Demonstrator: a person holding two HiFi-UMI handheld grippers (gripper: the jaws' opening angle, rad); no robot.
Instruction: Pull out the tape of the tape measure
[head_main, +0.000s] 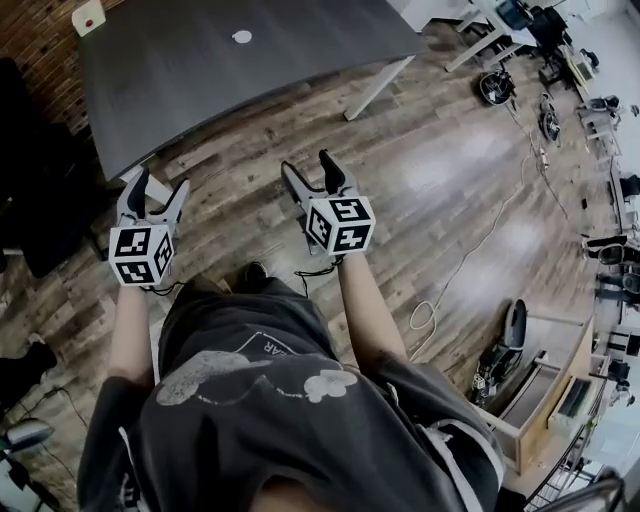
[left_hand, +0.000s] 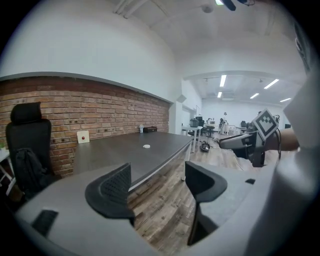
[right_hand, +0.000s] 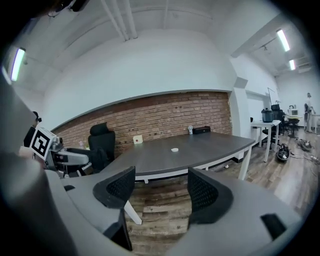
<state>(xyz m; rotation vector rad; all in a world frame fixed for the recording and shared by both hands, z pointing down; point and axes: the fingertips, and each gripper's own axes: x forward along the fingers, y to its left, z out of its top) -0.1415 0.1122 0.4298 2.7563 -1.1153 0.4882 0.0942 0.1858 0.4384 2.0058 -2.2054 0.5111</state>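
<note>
A small white round thing (head_main: 242, 37) (left_hand: 146, 146) (right_hand: 174, 149), perhaps the tape measure, lies on the dark grey table (head_main: 250, 70) (left_hand: 115, 155) (right_hand: 200, 155), well ahead of both grippers. My left gripper (head_main: 160, 190) (left_hand: 159, 182) hangs over the wooden floor near the table's front corner, open, with nothing between its jaws. To its right my right gripper (head_main: 308, 168) (right_hand: 160, 187) is also open and empty, over the floor short of the table edge. Each gripper shows at the side of the other's view.
A white square plate with a red dot (head_main: 88, 17) (left_hand: 83, 136) (right_hand: 137, 139) stands at the table's far end by the brick wall. A black office chair (left_hand: 27, 145) (right_hand: 100, 142) is on the left. A cable (head_main: 470, 250) and equipment (head_main: 520, 390) lie on the floor to the right.
</note>
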